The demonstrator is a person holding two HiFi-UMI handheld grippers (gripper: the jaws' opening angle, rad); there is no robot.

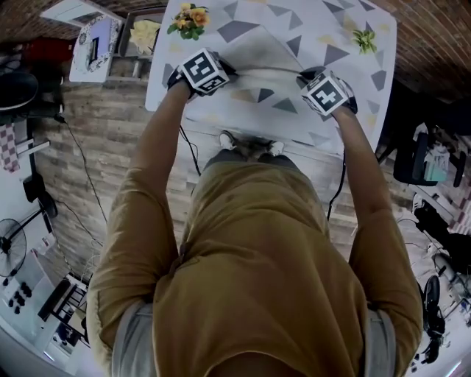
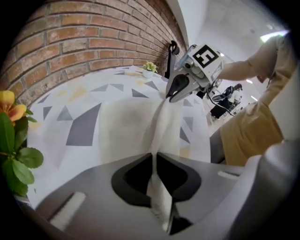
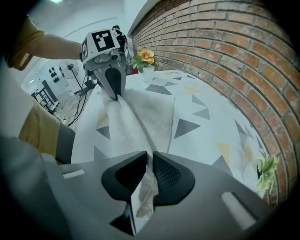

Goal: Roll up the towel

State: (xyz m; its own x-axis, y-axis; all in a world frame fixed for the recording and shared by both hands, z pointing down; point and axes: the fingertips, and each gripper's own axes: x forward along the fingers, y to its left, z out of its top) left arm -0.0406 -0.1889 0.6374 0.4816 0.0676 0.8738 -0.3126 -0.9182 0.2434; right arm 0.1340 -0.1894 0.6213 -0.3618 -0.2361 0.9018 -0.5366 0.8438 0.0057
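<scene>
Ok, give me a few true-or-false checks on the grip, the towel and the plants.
1. The left gripper and right gripper are each shut on an edge of the towel. True.
2. The towel is already rolled up. False: it lies spread out on the table.
3. The flowers stand on the left gripper's side of the table. True.
4. The small green plant sits on the towel. False: it stands on bare tabletop, clear of the towel.
</scene>
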